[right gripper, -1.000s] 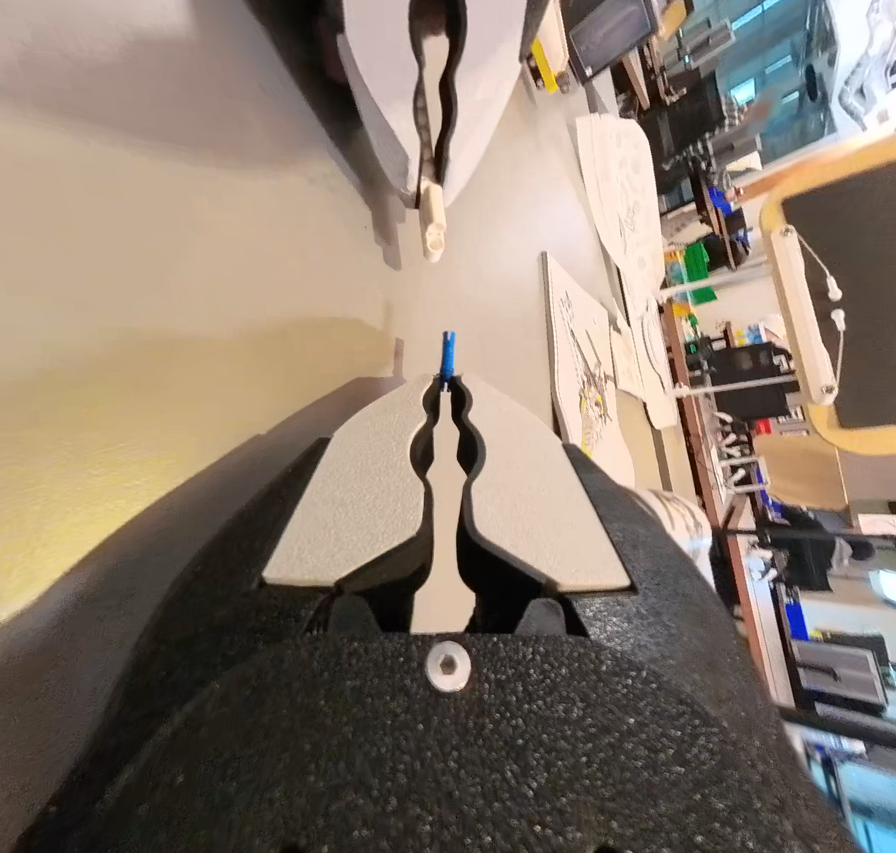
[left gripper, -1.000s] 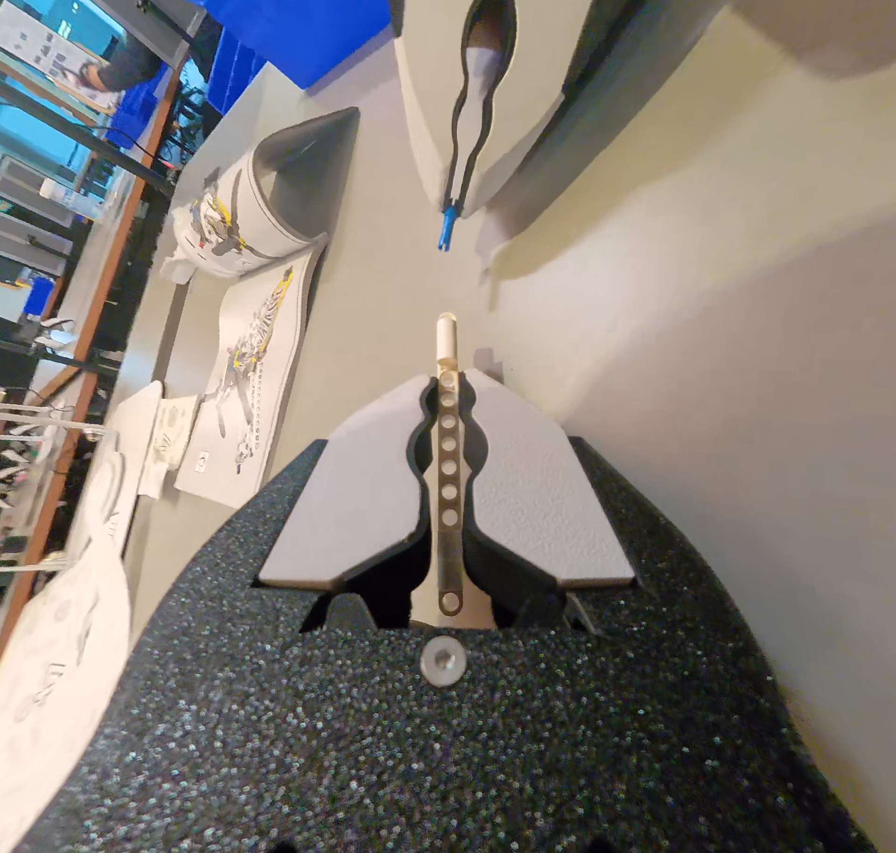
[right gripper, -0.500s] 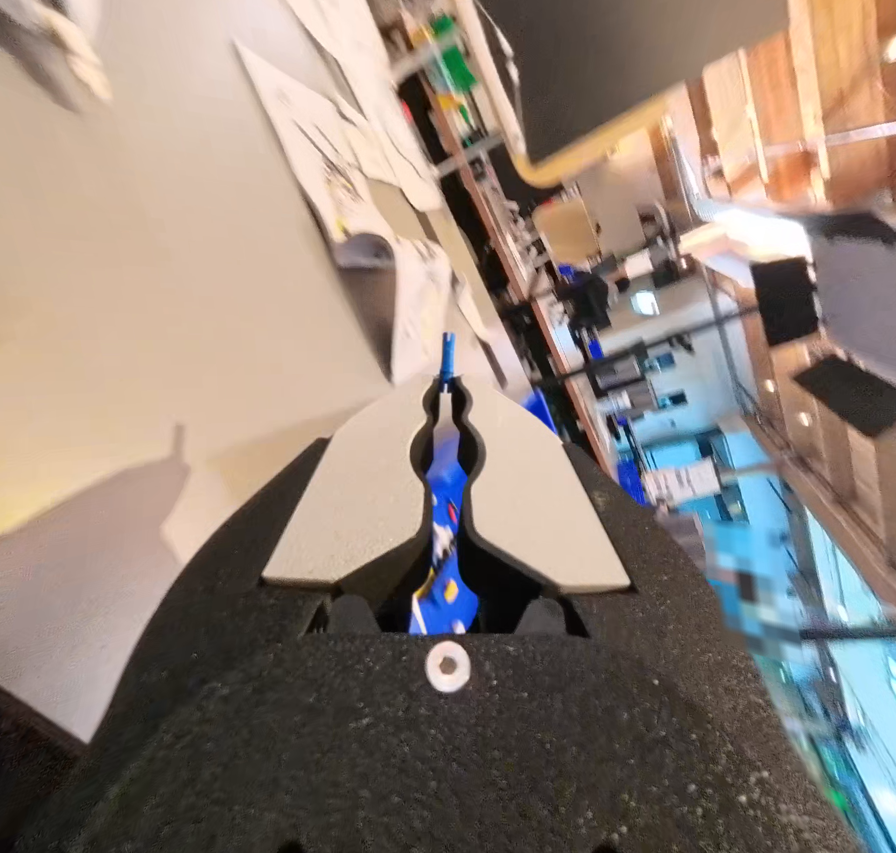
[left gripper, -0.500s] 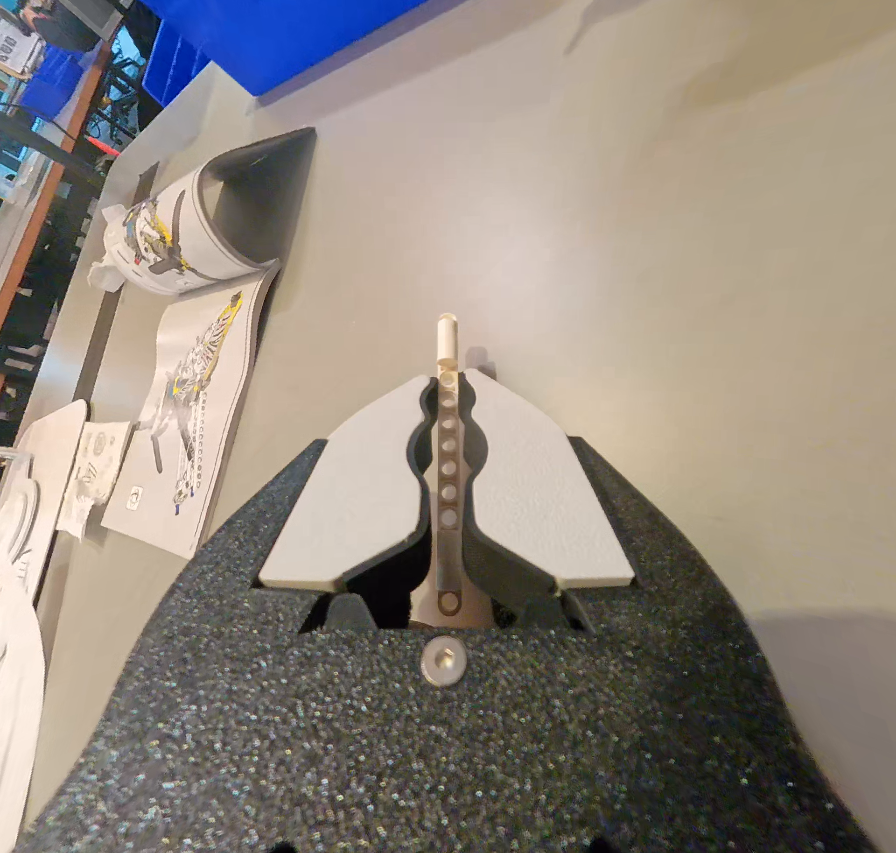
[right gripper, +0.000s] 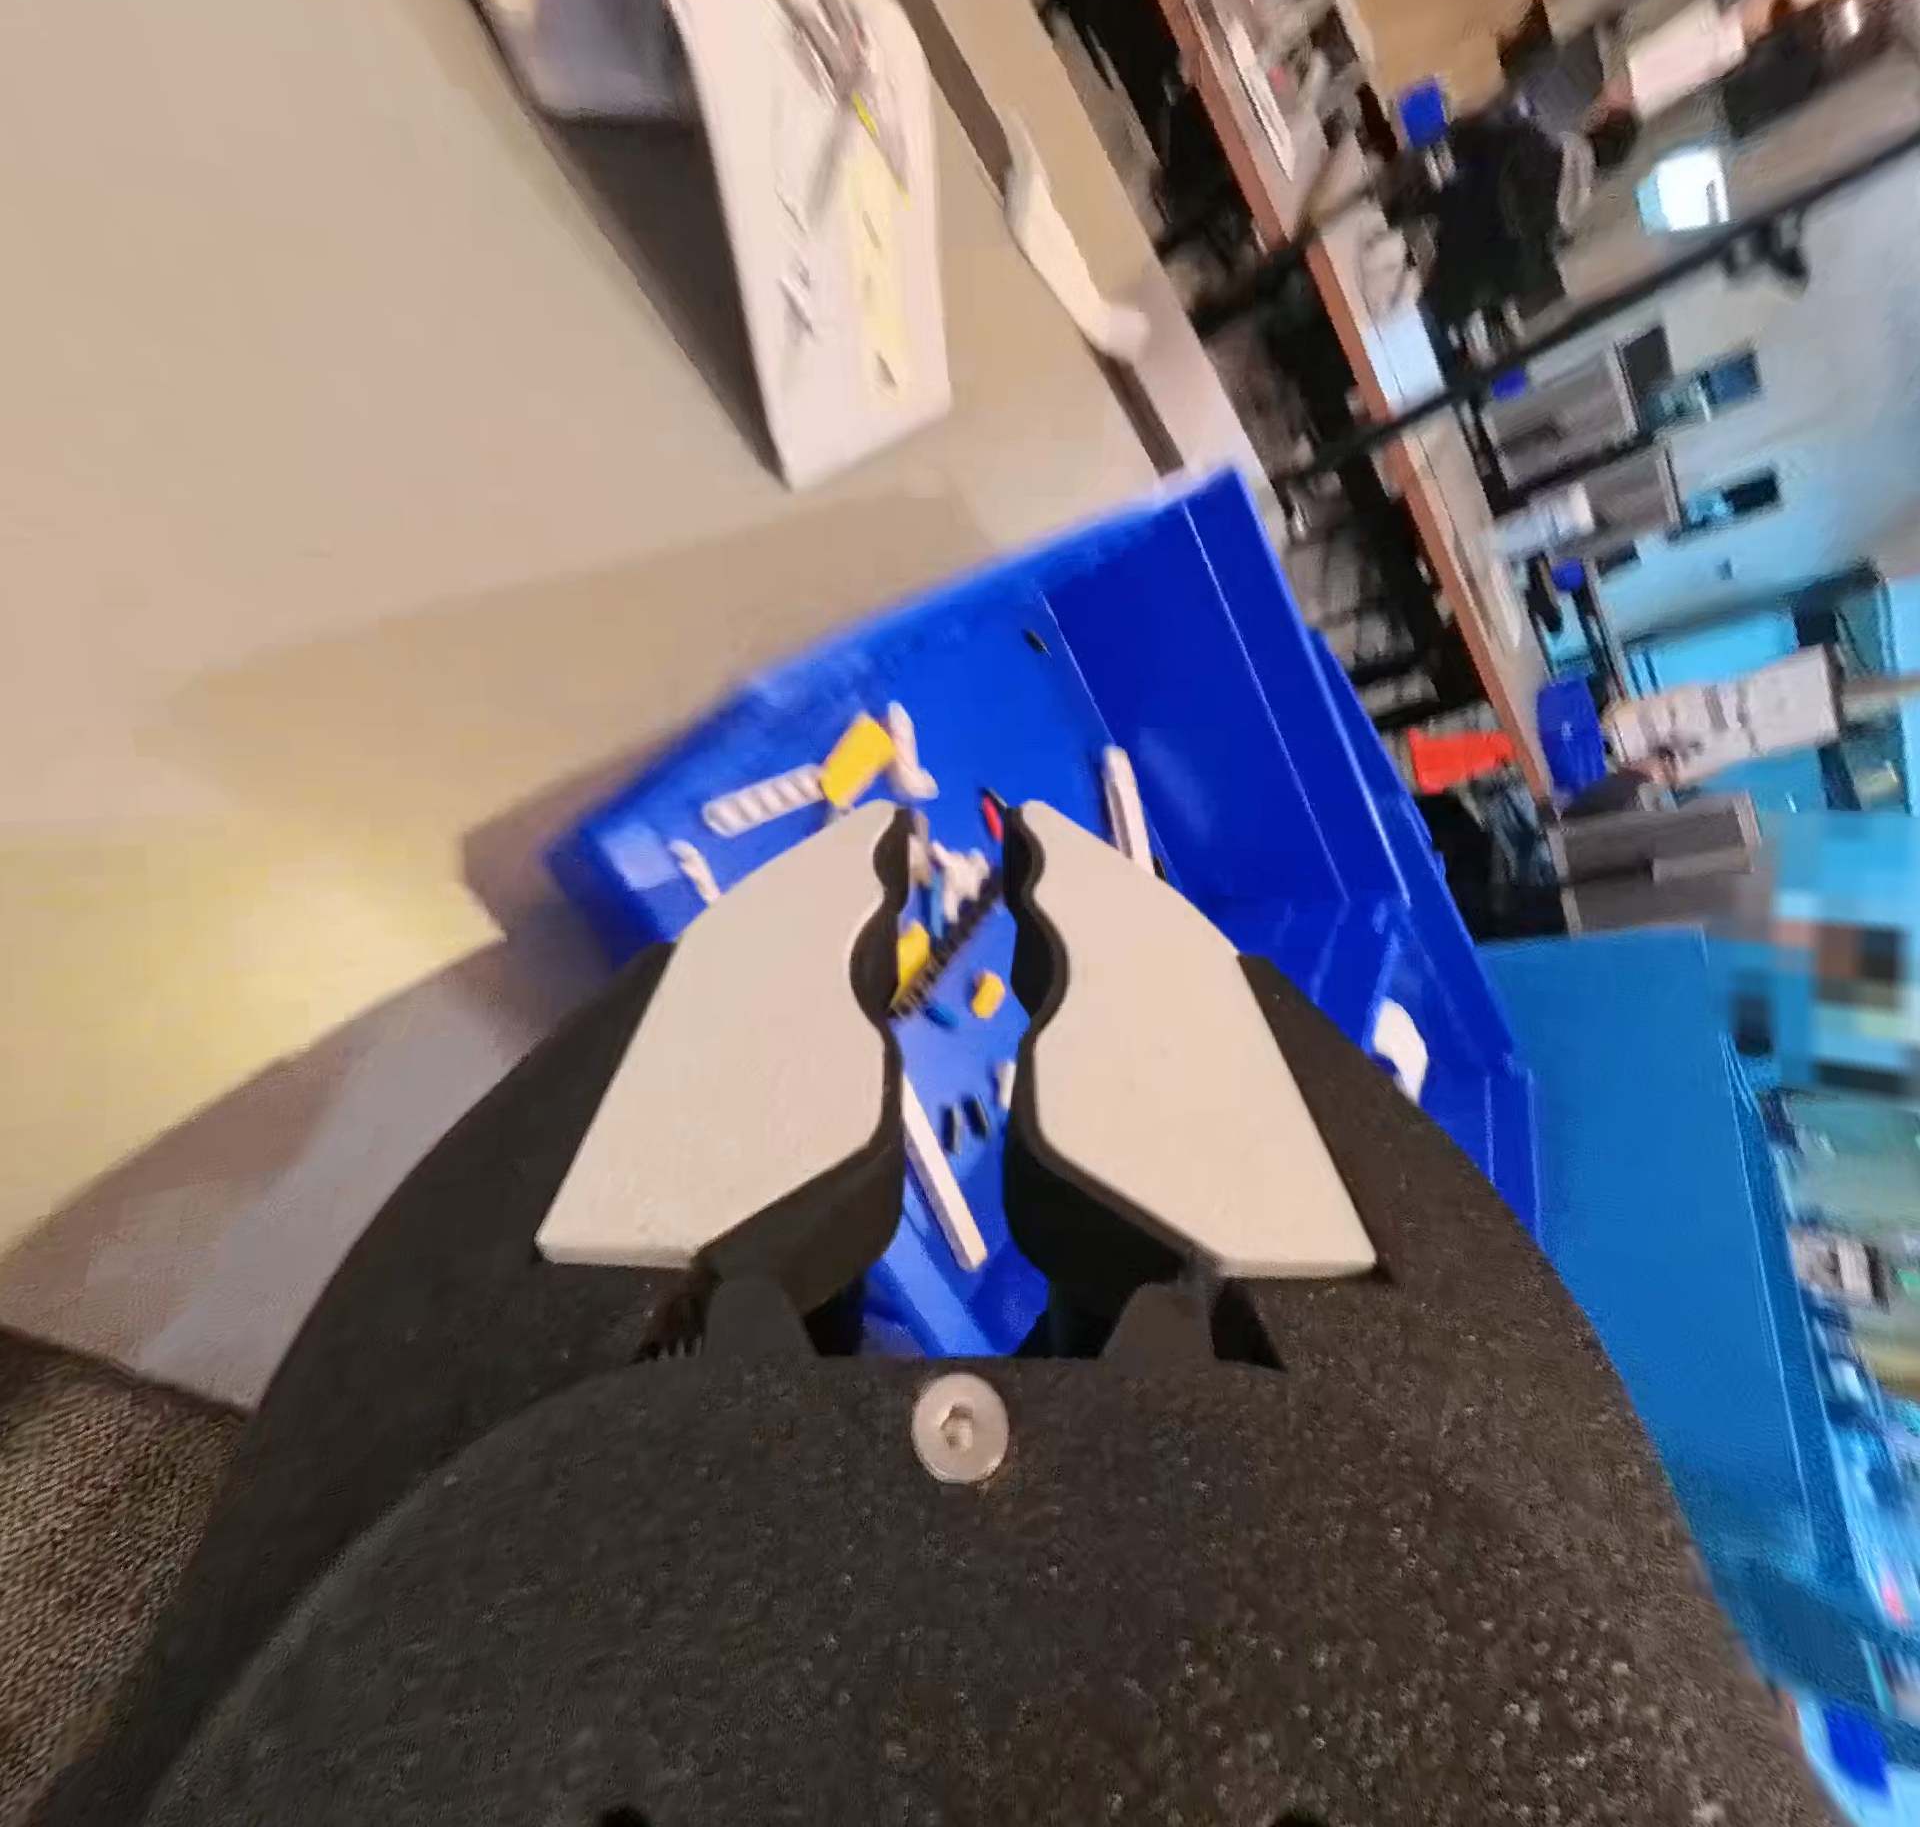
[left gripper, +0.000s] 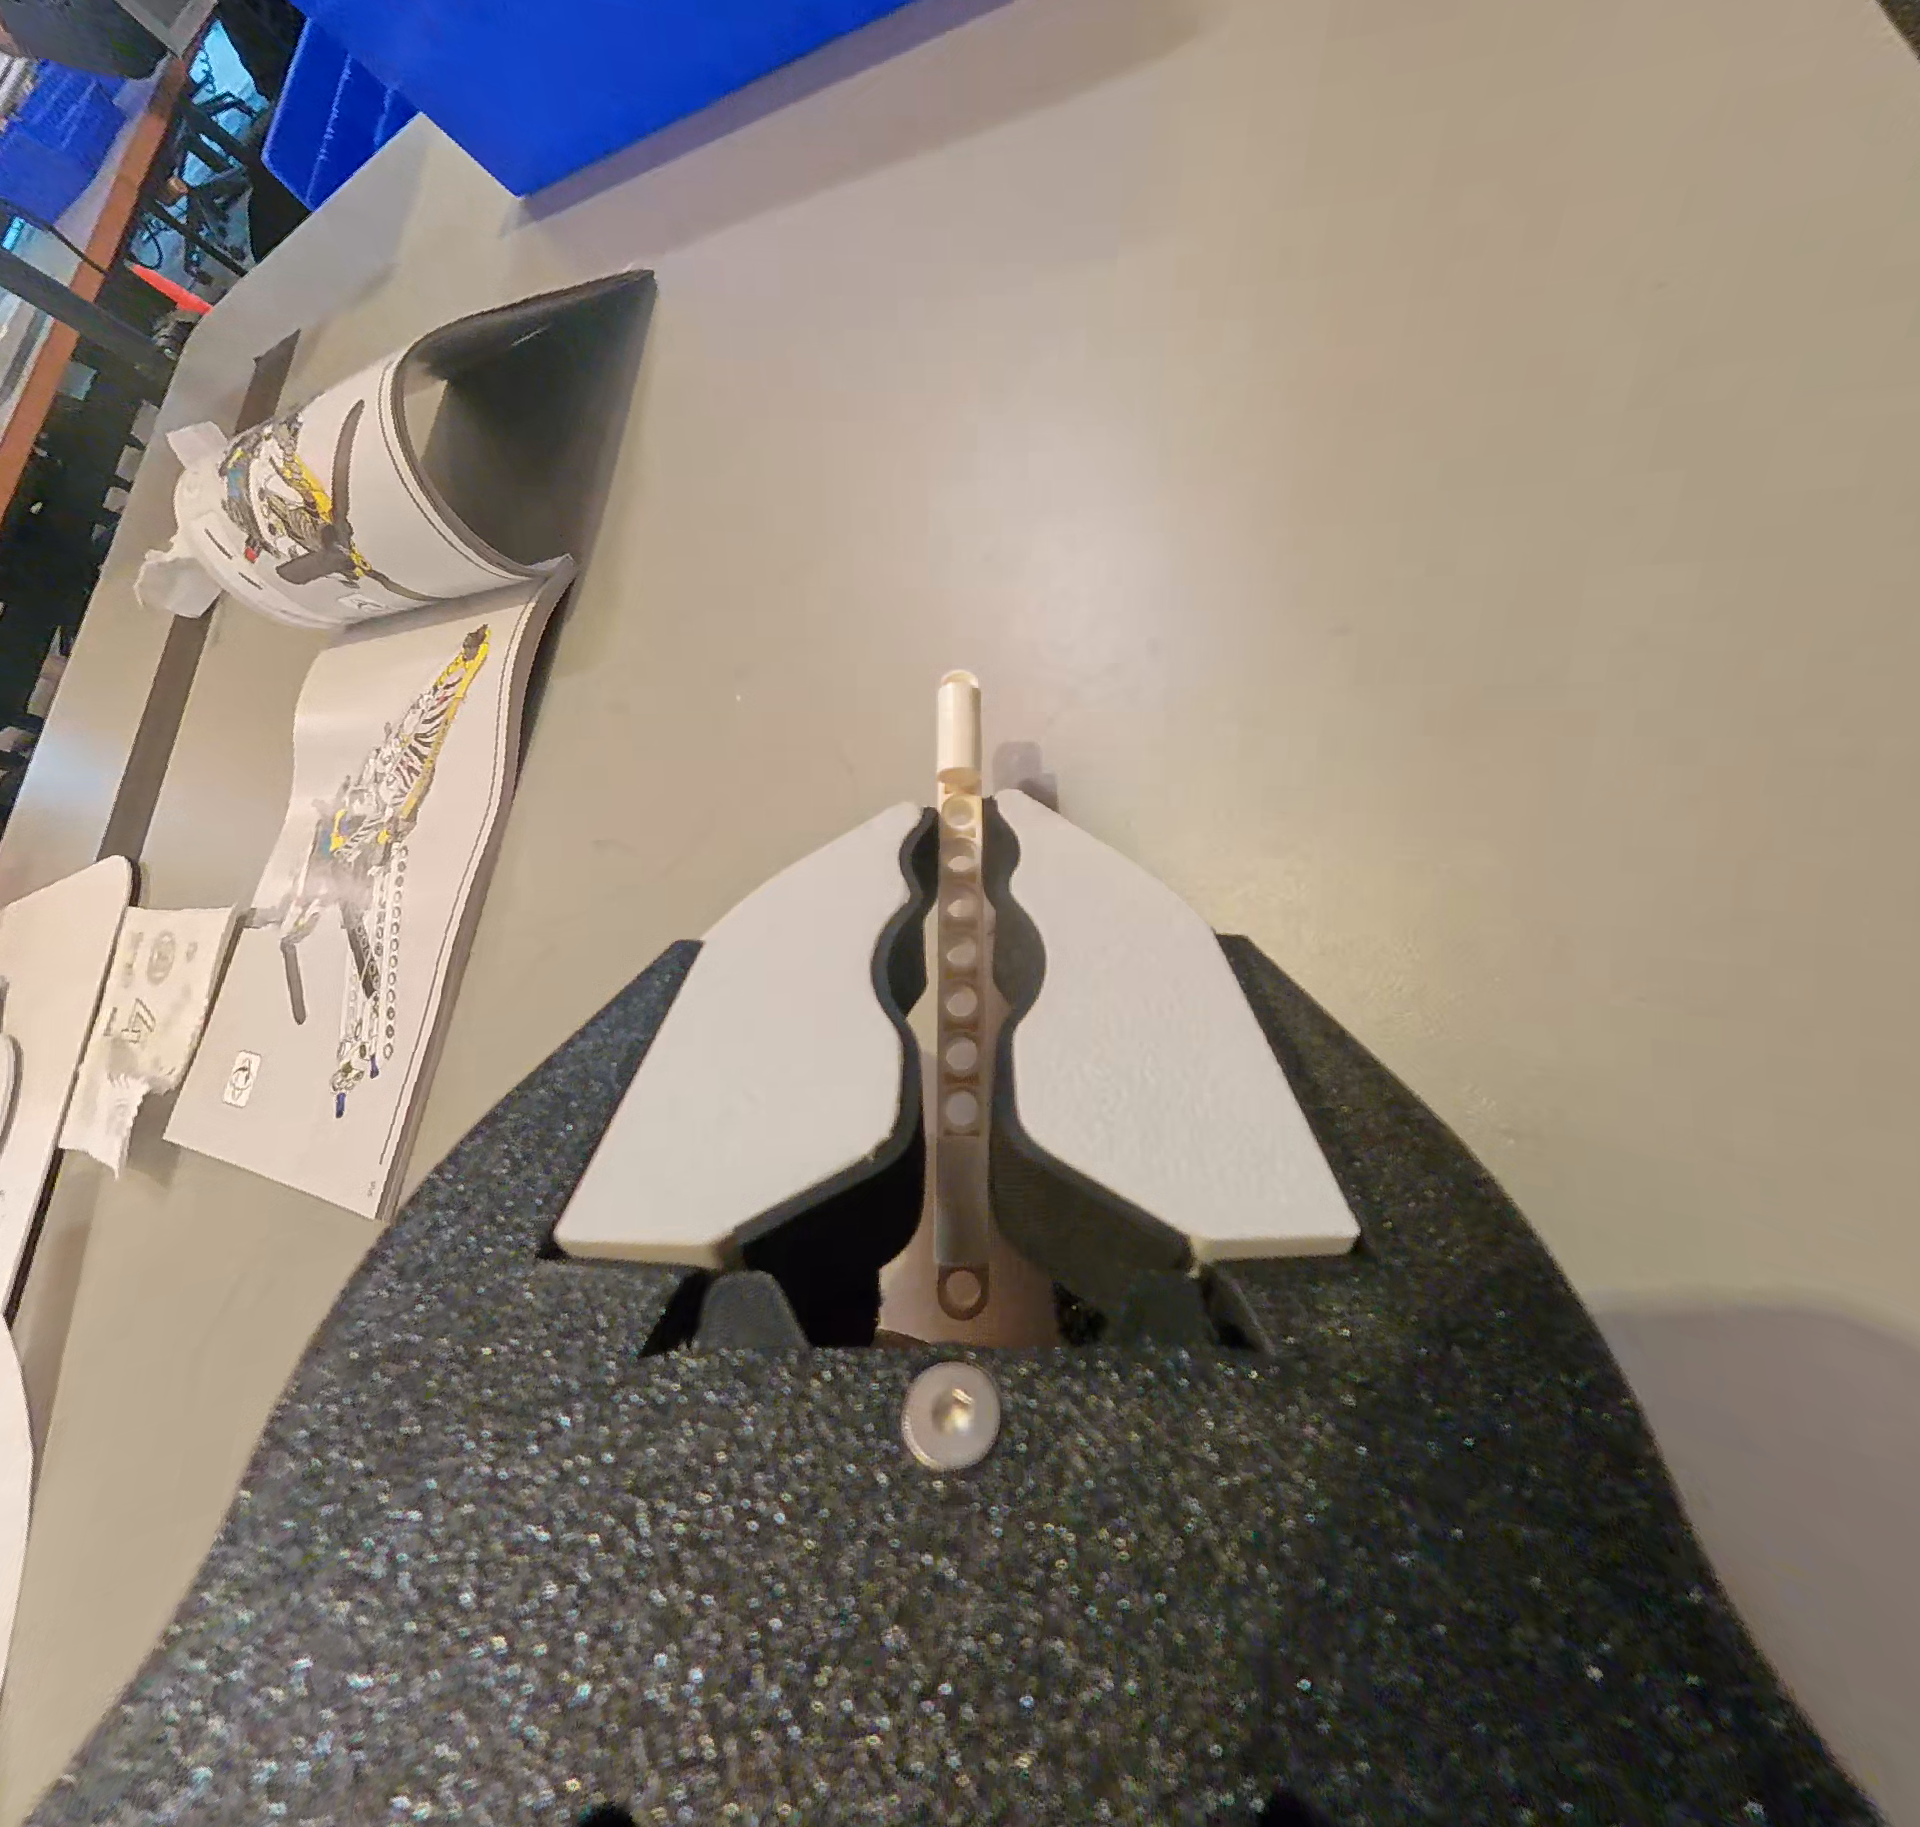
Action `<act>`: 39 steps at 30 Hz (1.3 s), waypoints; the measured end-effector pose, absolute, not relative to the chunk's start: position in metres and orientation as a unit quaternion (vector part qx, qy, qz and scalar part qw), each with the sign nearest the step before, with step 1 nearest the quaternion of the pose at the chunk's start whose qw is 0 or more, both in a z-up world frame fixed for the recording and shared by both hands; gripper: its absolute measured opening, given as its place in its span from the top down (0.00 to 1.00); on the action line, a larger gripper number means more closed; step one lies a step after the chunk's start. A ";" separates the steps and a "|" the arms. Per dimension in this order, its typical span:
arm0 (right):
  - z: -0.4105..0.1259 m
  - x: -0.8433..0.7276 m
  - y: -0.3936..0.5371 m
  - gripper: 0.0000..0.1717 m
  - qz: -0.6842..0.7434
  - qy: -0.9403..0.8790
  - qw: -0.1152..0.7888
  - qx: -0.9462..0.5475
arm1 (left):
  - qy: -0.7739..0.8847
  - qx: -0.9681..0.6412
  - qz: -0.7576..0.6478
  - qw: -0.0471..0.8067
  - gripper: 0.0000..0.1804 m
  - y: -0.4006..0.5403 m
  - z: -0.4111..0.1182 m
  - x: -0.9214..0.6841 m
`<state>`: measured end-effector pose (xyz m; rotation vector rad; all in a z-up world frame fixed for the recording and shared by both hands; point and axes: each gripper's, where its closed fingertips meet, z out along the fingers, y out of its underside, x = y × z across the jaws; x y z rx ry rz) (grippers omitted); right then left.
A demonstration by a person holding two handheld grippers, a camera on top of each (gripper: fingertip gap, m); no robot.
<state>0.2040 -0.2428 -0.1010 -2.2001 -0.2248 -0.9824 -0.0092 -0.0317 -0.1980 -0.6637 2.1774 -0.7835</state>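
My left gripper (left gripper: 961,806) is shut on a long beige beam with a row of holes (left gripper: 961,956). It holds the beam edge-on above the grey table (left gripper: 1351,530). A white tube piece (left gripper: 957,728) sticks out from the beam's far end, beyond the fingertips. My right gripper (right gripper: 958,821) is open with nothing between its pads. It hangs over an open blue bin (right gripper: 1195,697) that holds several small loose parts, among them a yellow piece (right gripper: 857,761) and a white holed beam (right gripper: 764,803). The right wrist view is blurred by motion.
An open instruction booklet (left gripper: 384,842) with a curled page lies on the table to the left, and also shows in the right wrist view (right gripper: 810,219). Blue bins (left gripper: 675,32) stand at the table's far side. Shelving and workbenches lie beyond the table edge (right gripper: 1558,323). Left tips to right tips: about 30 cm.
My right gripper swung away from the left gripper to above the blue bin and opened; the small blue pin it pinched at its tips is gone. The left gripper kept its hold on the beam.
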 end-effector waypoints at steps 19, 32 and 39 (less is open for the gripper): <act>-0.184 -0.014 -0.040 0.90 -0.153 -0.399 0.438 -0.791 | 0.852 -0.197 -0.246 0.418 0.95 -0.029 -0.196 -0.017; -0.199 -0.016 -0.026 0.95 -0.150 -0.406 0.442 -0.786 | 0.853 -0.204 -0.255 0.407 0.95 -0.030 -0.199 -0.017; -0.199 -0.015 -0.026 0.95 -0.165 -0.410 0.445 -0.779 | 0.854 -0.205 -0.242 0.411 0.95 -0.029 -0.200 -0.016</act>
